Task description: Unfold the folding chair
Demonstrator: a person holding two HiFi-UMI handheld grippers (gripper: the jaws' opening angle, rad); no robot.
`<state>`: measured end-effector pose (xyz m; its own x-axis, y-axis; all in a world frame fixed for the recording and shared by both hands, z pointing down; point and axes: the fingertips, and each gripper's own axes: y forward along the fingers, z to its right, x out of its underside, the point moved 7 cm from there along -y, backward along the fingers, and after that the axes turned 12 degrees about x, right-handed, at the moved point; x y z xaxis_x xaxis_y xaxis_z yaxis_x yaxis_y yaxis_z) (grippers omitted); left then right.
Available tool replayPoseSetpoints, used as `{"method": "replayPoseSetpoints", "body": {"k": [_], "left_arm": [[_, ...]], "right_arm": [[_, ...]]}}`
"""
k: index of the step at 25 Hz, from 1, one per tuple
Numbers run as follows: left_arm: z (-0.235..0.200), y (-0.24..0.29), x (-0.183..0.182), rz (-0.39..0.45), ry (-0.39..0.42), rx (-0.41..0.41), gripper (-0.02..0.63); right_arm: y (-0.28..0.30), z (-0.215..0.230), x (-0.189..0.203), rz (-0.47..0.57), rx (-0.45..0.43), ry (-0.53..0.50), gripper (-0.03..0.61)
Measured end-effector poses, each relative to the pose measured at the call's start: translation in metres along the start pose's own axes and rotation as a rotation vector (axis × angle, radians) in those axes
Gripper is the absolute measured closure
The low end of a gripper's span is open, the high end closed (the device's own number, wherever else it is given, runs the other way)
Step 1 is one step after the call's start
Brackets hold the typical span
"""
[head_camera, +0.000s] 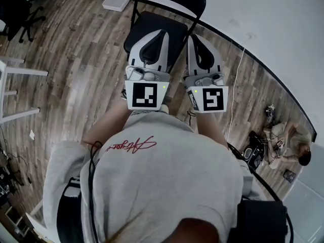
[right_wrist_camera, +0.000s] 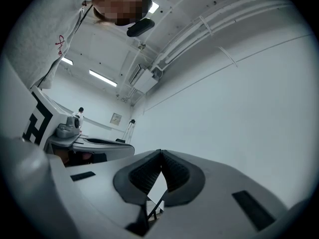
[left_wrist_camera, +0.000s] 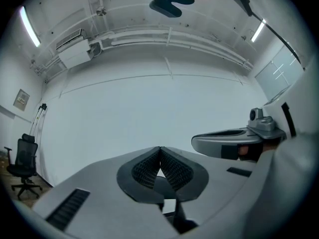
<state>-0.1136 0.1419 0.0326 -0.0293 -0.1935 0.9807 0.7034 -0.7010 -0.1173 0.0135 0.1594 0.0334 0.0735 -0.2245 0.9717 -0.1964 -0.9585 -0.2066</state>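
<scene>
1. Head view: the folding chair [head_camera: 152,27] stands on the wood floor [head_camera: 76,59] just ahead of the person. Its seat is down flat and its backrest upright, so it appears fully opened. The left gripper [head_camera: 156,33] and right gripper [head_camera: 195,38] are held side by side before the seat, gripping nothing.
2. Left gripper view: the ribbed pads [left_wrist_camera: 144,171] meet tip to tip with nothing between them. Beyond is only a white wall [left_wrist_camera: 149,98]; the chair is out of sight.
3. Right gripper view: the jaws are likewise pressed together and empty, aimed at the wall. On this evidence the unfolding looks complete, with little left beyond stepping back.
</scene>
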Motion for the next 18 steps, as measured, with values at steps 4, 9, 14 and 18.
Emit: {"method": "replayPoseSetpoints", "body": {"k": [4,9,14,18], "left_arm": [[-0.0005,-0.0006,0.0005,-0.001,-0.009,-0.008,0.597],[0.0001,0.0021,0.0021,-0.001,-0.009,-0.006,0.597],[0.0002,0.0045,0.0016,0.009,-0.008,-0.002,0.597],[0.0006,0.0031,0.0043,0.003,-0.026,-0.003,0.597]], "right_arm": [[-0.0013,0.0013,0.0016,-0.013,0.007,0.021,0.562],[-0.0027,0.0045,0.0022,-0.022,0.026,-0.021,0.561],[-0.0003,0.008,0.0019,-0.029,0.042,-0.034,0.563],[-0.0018,0.0064,0.0024,-0.03,0.039,-0.034,0.563]]}}
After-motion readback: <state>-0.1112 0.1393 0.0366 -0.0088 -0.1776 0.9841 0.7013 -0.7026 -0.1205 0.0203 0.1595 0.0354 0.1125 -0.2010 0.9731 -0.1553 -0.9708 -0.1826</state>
